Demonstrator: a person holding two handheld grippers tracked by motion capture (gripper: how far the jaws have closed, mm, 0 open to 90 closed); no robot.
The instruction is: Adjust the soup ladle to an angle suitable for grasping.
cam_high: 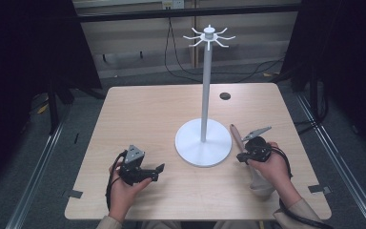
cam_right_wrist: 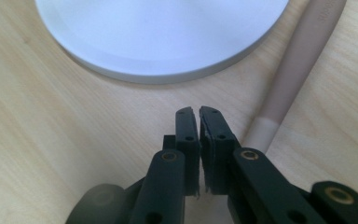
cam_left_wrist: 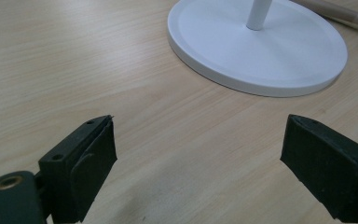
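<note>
While the right gripper [cam_high: 244, 155] hovers low over the desk [cam_high: 138, 114] just right of the stand [cam_high: 204, 143], its fingers [cam_right_wrist: 188, 135] are pressed together with nothing between them. In the right gripper view the two black pads meet face to face above bare wood, and the spatula [cam_right_wrist: 298, 70] lies just beside them on the right, its pale handle running up and away past the rim of the stand's round white base. Whether the right finger brushes the handle cannot be told; the pads themselves do not clamp it.

From the high view the spatula [cam_high: 238, 138] lies on the desk with its handle end pointing toward the far edge and its wider end near the person's right hand [cam_high: 269, 167], partly under it. The handle lies close to the base without clearly touching it. A grey three-cornered plate sticks out from the right gripper toward the right.

On the other side, the left gripper [cam_high: 157, 171] is held in the left hand [cam_high: 124, 188] near the front edge, well left of the stand, pointing toward the base. Its fingers [cam_left_wrist: 91, 158] stand wide apart in the left gripper view, with only bare wood between them and the base [cam_left_wrist: 261, 51] ahead.

The stand's thin white pole rises from the base to a ring of hooks [cam_high: 208, 37] at the top, all bare. A small dark round spot [cam_high: 225, 96] sits on the far part of the desk.
</note>
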